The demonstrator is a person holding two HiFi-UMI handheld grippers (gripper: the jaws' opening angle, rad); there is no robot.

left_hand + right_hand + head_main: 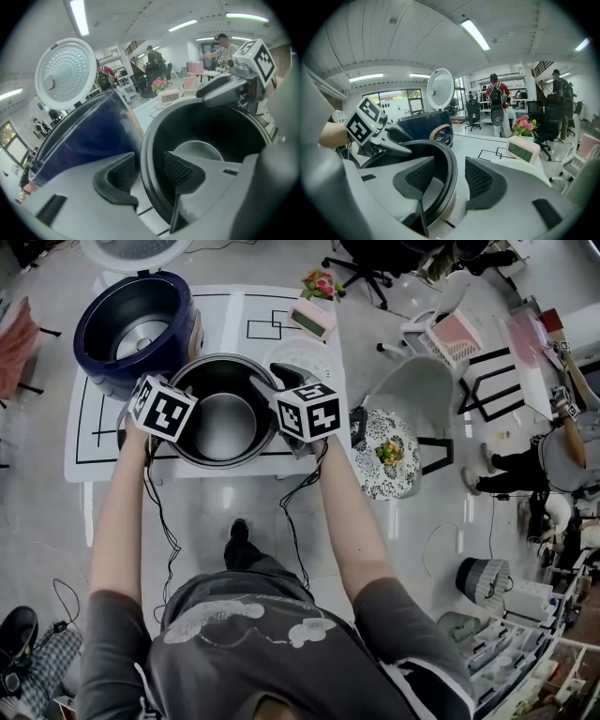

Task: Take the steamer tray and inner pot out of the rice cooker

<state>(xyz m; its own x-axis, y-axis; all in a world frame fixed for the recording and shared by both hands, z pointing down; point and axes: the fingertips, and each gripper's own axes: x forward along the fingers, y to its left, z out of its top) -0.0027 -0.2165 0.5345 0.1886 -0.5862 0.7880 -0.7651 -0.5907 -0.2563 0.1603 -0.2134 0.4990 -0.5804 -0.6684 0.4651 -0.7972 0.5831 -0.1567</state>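
The dark inner pot (230, 359) stands on the white table, in front of the navy rice cooker (141, 329), whose lid (131, 251) is up. My left gripper (178, 399) straddles the pot's left rim (145, 154). Its jaws are open, one pad inside and one outside, with gaps to the rim. My right gripper (281, 395) straddles the right rim (449, 159) the same way, open, with neither pad pressing. A white perforated steamer tray (314, 360) lies on the table just behind the right gripper. The pot's inside (206, 136) looks empty.
A pink-white clock (312, 320) and a small flower pot (319, 284) stand at the table's back right. A chair with a patterned cushion (384, 451) is close to the table's right edge. Other people stand further off in the room.
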